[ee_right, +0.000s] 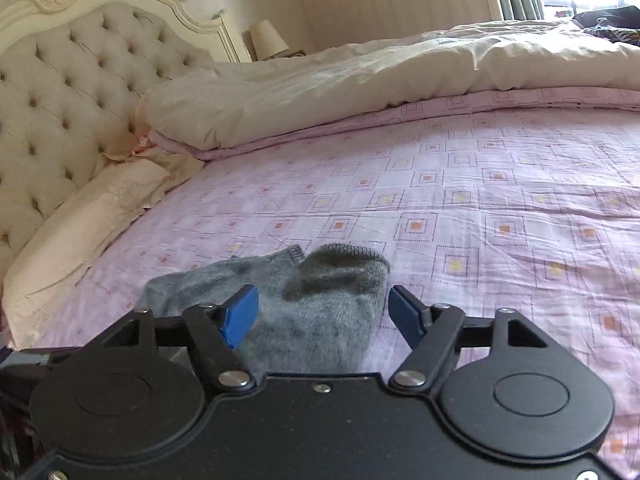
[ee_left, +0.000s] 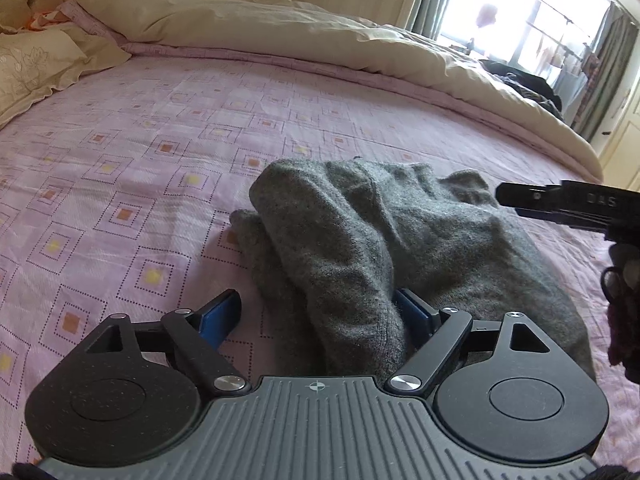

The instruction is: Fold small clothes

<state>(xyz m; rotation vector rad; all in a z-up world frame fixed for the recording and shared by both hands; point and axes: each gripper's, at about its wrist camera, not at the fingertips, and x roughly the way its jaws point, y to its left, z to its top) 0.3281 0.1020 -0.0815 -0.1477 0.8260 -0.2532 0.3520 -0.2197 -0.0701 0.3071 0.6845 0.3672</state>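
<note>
Both grippers, left point(ee_left: 324, 312) and right point(ee_right: 322, 314), straddle the grey sock point(ee_left: 360, 240) with jaws spread, apparently readying a pinch.

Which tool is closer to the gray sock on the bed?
Left. The left tool has the gray sock lying between its open fingers. The right tool is open too, hovering just beside the sock's other end.

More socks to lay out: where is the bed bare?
Bare pink sheet runs from the grey socks out to the rolled cream duvet, and left toward the pillow. It is crowded only at the socks.
</note>
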